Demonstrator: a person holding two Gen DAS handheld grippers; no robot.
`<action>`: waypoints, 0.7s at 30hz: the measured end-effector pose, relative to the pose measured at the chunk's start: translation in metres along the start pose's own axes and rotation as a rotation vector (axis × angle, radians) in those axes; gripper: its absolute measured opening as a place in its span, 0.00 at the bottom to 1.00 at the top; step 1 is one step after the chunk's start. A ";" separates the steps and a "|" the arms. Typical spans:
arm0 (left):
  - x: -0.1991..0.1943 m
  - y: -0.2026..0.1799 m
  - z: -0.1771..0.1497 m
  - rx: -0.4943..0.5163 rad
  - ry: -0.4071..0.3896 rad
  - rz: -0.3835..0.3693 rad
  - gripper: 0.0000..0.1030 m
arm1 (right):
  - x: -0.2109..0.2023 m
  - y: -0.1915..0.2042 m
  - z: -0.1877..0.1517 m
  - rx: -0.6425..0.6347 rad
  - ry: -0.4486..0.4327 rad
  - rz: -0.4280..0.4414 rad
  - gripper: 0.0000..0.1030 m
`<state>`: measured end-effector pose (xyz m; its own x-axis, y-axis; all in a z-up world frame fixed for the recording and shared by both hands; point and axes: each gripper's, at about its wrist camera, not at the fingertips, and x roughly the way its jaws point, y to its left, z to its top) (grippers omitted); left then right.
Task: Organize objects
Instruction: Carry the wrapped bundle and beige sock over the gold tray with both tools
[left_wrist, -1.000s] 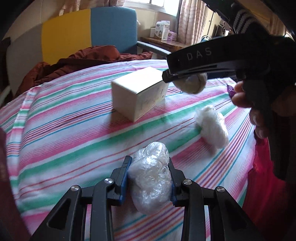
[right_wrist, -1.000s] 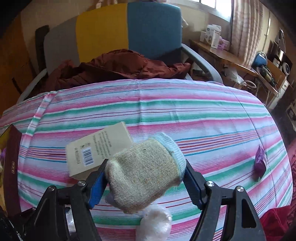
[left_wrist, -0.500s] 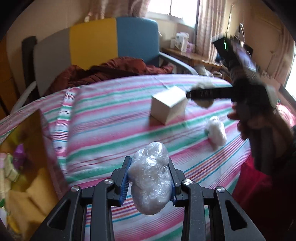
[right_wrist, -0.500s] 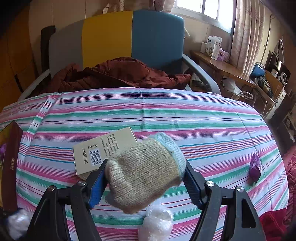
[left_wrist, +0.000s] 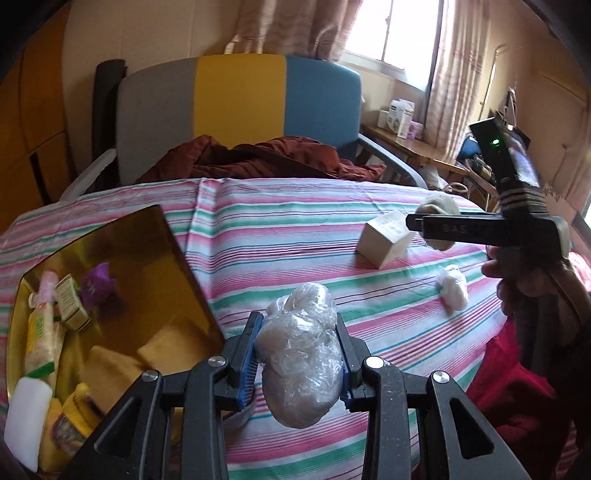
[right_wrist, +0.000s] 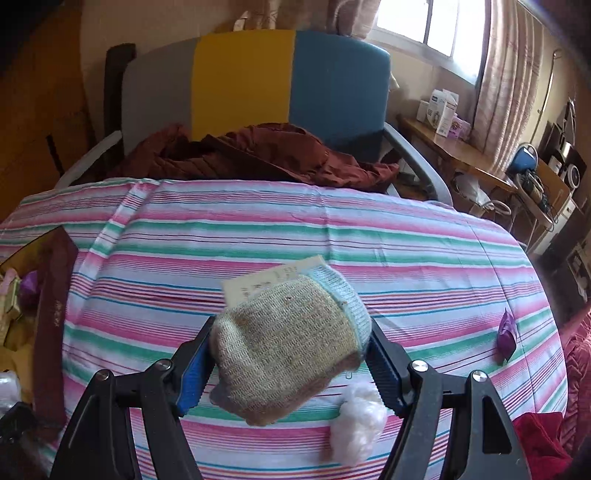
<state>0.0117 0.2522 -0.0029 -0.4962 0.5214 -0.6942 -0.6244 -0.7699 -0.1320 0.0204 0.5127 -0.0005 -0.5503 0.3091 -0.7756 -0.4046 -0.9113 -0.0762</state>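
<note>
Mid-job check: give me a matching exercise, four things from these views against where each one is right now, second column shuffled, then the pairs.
Things:
1. plastic-wrapped bundle
2. knitted sock
3. white box
4. purple packet

Places:
A. lying on the striped cloth near its right edge
B. pinched in the right tool
C. standing on the striped cloth mid-table
D. pinched in the left tool

Pairs: 1-D, 2-B, 3-C, 4-A
</note>
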 end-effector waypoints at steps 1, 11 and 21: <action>-0.002 0.004 -0.002 -0.008 -0.001 0.002 0.34 | -0.004 0.005 0.001 -0.005 -0.005 0.007 0.73; -0.030 0.053 -0.015 -0.110 -0.026 0.032 0.34 | -0.041 0.079 -0.009 -0.065 -0.024 0.167 0.73; -0.077 0.136 -0.032 -0.294 -0.085 0.103 0.35 | -0.057 0.165 -0.026 -0.173 -0.011 0.337 0.73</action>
<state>-0.0158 0.0957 0.0098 -0.6041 0.4544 -0.6547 -0.3730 -0.8872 -0.2716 0.0043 0.3377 0.0147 -0.6398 -0.0142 -0.7684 -0.0706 -0.9945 0.0771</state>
